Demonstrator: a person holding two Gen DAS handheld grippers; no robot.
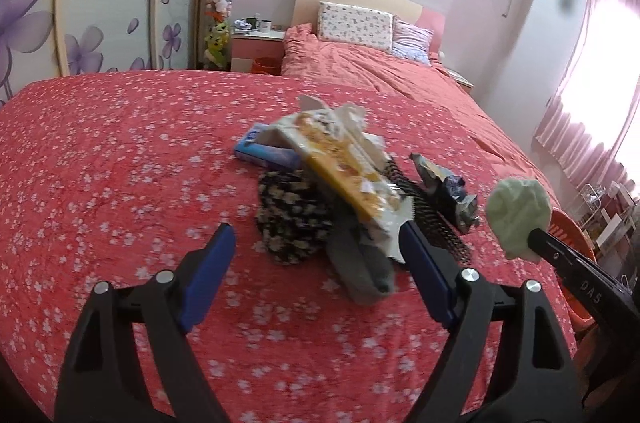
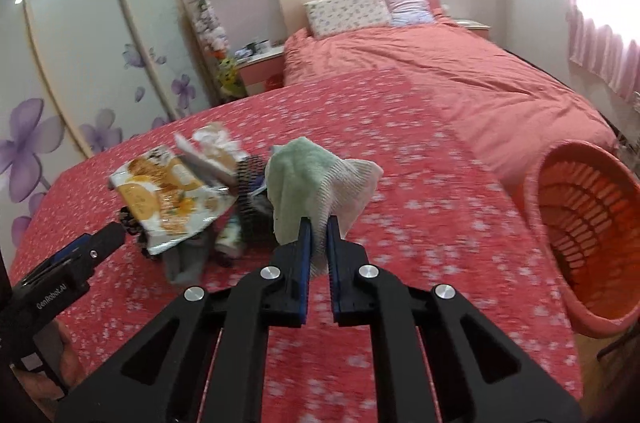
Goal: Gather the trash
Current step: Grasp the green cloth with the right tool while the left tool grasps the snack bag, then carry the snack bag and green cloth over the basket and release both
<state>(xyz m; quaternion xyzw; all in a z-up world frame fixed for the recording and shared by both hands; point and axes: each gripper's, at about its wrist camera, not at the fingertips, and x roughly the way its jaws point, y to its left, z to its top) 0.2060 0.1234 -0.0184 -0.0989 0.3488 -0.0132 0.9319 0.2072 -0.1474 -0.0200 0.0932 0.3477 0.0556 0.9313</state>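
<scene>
We see a red floral bedspread (image 1: 120, 163) filling most of both views, blurred along its near edge. An orange slatted basket (image 2: 588, 223) stands at the right, cut off by the frame. At mid-bed lies a heap of trash: a yellow snack wrapper (image 1: 344, 167) covers a black floral cloth (image 1: 292, 219), a grey cloth (image 1: 360, 267) and a spiked black item (image 1: 432, 219) which we cannot identify. A blue pack (image 1: 260, 151) and a crumpled foil wrapper (image 1: 448, 191) lie alongside. Wrapper print is unreadable. The right gripper (image 2: 318, 223) is clamped on a pale green-and-white cloth (image 2: 316, 179), raised clear of the bed between heap and basket. The left gripper (image 1: 316, 235) stands wide apart before the heap, holding nothing. Its body reads "GenRobot.AI".
</scene>
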